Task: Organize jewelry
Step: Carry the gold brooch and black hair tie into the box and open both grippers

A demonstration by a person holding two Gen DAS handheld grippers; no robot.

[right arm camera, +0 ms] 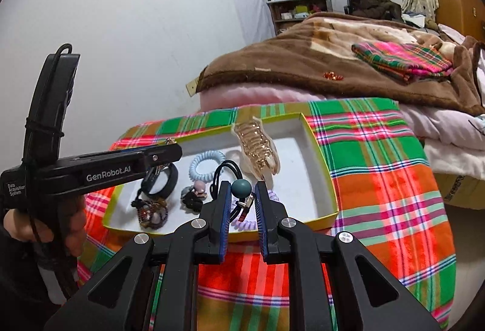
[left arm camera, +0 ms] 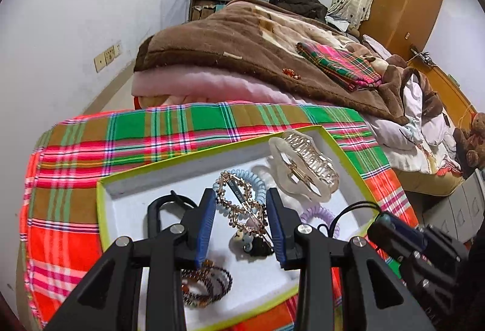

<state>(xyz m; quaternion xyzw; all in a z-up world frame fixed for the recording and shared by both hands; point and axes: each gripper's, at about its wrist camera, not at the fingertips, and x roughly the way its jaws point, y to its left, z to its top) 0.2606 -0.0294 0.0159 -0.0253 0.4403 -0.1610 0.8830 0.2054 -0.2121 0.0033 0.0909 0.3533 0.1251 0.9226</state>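
Right gripper (right arm camera: pixel 241 203) jaws pinching teal-bead hair tie (right arm camera: pixel 241 187)

Box (right arm camera: pixel 318 155) right end free; left seemingly crowded by left gripper (right arm camera: pixel 169 153).

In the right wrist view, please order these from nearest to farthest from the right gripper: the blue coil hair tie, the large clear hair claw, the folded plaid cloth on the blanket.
From the right gripper:
1. Blue coil hair tie, in the box, ahead and left.
2. Large clear hair claw, in the box, mostly farther back; its near end comes about as close.
3. Folded plaid cloth, on the brown blanket, far right.
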